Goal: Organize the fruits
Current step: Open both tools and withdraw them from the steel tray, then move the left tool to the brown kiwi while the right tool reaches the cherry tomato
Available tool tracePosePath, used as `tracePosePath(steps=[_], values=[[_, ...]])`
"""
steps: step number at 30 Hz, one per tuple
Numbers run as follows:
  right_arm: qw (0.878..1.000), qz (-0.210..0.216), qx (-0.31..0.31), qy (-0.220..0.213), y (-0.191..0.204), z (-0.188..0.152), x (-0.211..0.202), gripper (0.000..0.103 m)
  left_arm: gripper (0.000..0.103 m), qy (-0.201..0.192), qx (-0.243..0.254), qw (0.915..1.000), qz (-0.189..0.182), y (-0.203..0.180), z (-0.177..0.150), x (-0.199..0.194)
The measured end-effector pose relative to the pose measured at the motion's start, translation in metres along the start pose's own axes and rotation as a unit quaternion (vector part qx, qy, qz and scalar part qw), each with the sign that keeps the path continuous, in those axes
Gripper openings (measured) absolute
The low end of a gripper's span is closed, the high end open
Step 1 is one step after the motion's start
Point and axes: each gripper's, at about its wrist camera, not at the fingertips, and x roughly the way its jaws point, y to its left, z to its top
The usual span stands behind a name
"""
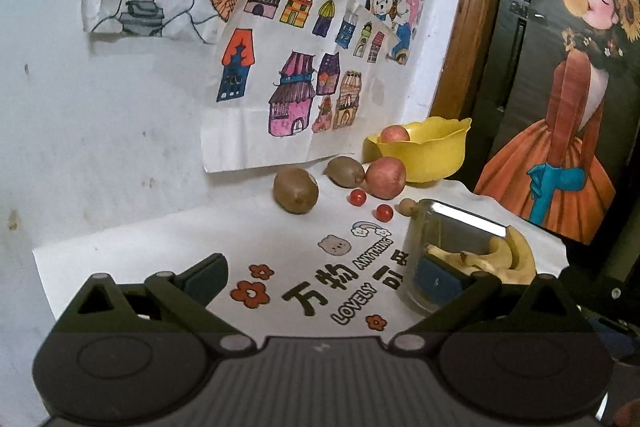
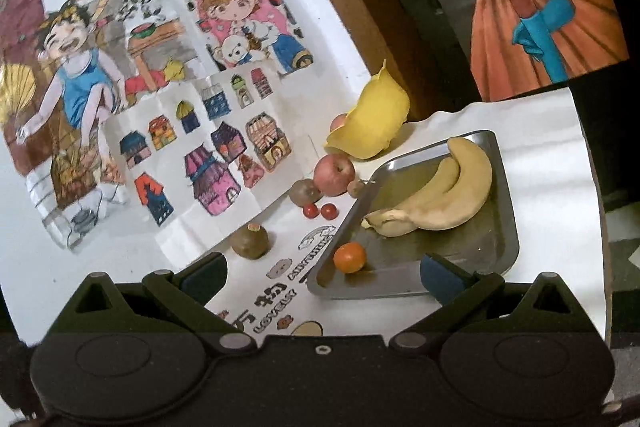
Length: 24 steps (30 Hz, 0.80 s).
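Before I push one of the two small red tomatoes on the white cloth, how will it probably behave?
The tomatoes look round and smooth, so one would likely roll away, perhaps toward the kiwi or the metal tray beside them. They seem small and light. The skin looks glossy, so it may slip from a claw and bruise if squeezed hard.

Coloured drawings (image 1: 288, 67) (houses, children) on the wall beside a painting (image 1: 572, 107)

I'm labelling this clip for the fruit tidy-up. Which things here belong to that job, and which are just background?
Job: yellow bowl, metal tray, bananas, orange, apples, kiwis, cherry tomatoes.

Background: drawings on the wall, painting of a girl, printed table cover.
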Motion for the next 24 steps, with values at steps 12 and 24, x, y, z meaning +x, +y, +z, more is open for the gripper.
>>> tracePosePath(steps=[12, 24], values=[[0.997, 0.001, 0.065, -0.031, -0.022, 0.012, 0.023, 0.102, 0.103, 0.039, -0.065, 0.9966, 0.032, -0.037, -0.007, 0.033], [0.991, 0.01, 0.128, -0.026, -0.058, 0.023, 0.055, 0.102, 0.103, 0.074, -0.083, 0.9893, 0.094, -0.066, -0.009, 0.076]])
